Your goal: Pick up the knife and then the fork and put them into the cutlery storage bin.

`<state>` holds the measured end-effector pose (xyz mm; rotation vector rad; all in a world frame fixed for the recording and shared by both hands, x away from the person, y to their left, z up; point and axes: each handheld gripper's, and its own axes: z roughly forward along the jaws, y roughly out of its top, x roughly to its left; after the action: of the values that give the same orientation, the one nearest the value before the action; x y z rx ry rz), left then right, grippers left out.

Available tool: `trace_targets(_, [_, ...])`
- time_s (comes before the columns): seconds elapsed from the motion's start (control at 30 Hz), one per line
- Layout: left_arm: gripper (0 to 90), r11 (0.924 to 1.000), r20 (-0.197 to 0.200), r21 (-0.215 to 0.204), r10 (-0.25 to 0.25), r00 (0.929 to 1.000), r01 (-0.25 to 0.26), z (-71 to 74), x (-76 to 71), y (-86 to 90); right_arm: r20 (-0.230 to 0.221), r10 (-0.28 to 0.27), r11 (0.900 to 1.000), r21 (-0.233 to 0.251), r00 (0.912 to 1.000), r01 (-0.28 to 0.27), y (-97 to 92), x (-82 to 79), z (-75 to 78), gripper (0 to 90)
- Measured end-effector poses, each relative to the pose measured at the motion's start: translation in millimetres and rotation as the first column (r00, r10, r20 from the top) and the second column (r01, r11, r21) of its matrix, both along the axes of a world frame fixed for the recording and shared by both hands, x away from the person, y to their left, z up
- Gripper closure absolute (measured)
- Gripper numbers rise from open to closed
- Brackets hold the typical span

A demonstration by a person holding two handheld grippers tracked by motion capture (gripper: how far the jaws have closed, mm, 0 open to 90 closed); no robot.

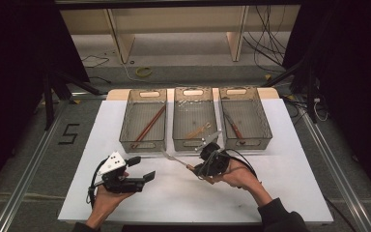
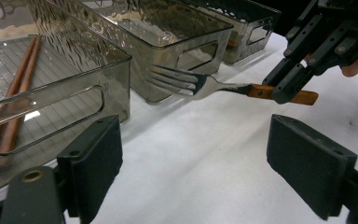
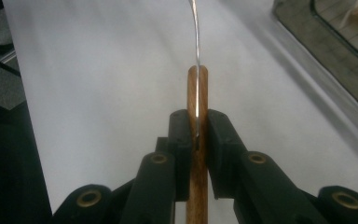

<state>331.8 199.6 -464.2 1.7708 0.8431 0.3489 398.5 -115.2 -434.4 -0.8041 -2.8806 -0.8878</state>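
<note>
— From up high, what's the right hand-held gripper [image 1: 207, 153] got?
— A fork [image 1: 176, 159], squeezed by its handle, above the bench [image 1: 280, 193].
— Left hand-held gripper's view?
— Its jaws are wide apart, the fork [image 2: 200, 84] ahead.
— Right view?
— Pinching the fork's wooden handle [image 3: 197, 140].

Three clear bins [image 1: 143, 144] stand on the white table [image 1: 290, 188]; chopsticks [image 1: 149, 126] lie in one.

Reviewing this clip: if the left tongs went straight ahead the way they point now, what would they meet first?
Probably the fork held in the right tongs: it hangs crosswise ahead of the open left tongs, above the white table. Depth is unclear; they might pass beneath it and reach the middle bin.
</note>
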Motion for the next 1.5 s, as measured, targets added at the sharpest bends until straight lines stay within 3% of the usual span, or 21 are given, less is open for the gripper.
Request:
trace_targets(1.03, [17.5, 1.0, 0.002, -0.006, 0.003, 1.0, -0.003, 0.2, 0.4, 0.8, 0.015, -0.074, 0.9962, 0.046, 0.9971, 0.074, -24.5, 11.6, 11.2, 81.6])
trace_targets(1.5, [17.4, 1.0, 0.003, -0.007, 0.003, 1.0, -0.003, 0.2, 0.3, 0.9, 0.022, -0.133, 0.9878, 0.084, 0.9908, 0.131, -42.9, 18.7, 18.9, 81.7])
